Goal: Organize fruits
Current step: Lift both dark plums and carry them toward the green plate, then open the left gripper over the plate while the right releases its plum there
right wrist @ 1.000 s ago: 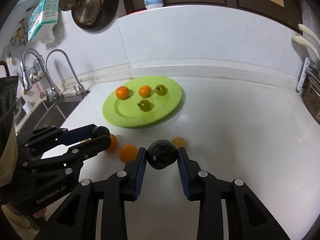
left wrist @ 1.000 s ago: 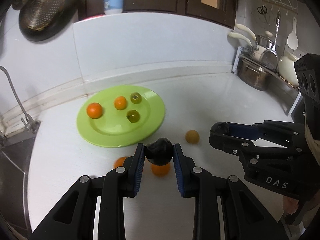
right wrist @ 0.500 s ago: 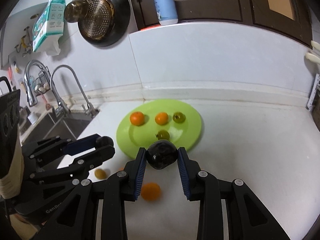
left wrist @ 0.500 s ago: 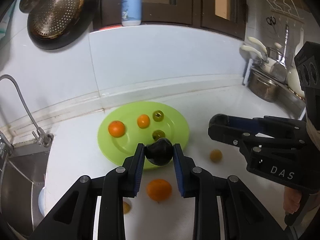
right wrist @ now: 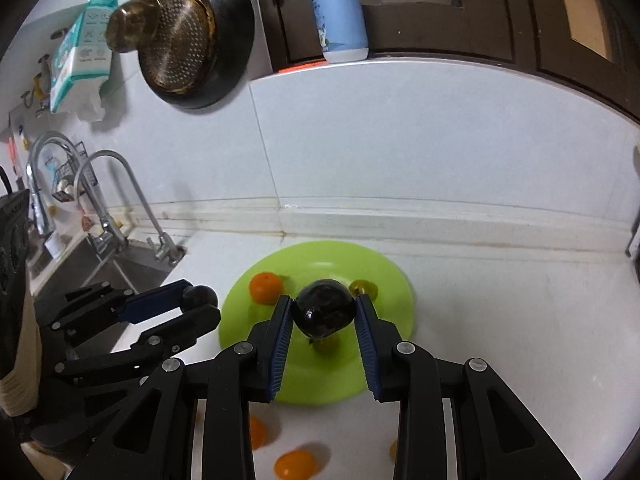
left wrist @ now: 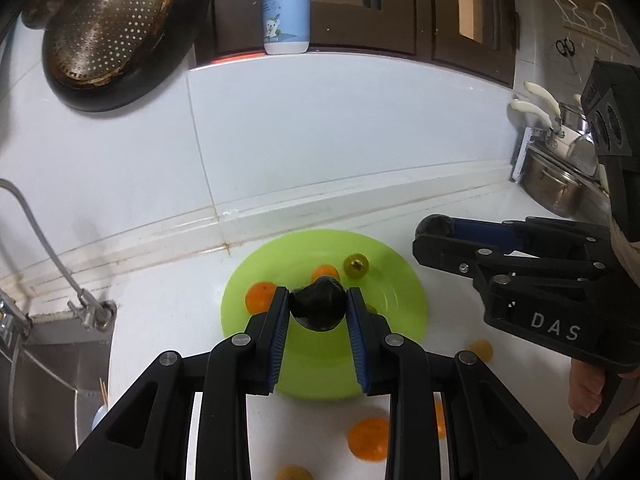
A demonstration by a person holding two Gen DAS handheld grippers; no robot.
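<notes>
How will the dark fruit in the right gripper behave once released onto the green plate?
The dark fruit is round and glossy, so it will probably roll. The green plate looks shallow, so its rim may barely stop it. The right gripper pinches it only at the sides, so it could slip.

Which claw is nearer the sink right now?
Left. The left claw, holding a dark fruit, hangs beside the sink by the plate's left edge; the right claw is farther off, over the plate's middle.

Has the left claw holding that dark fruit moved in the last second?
Yes. The left gripper with its dark fruit went forward from the counter's loose oranges to over the green plate.
</notes>
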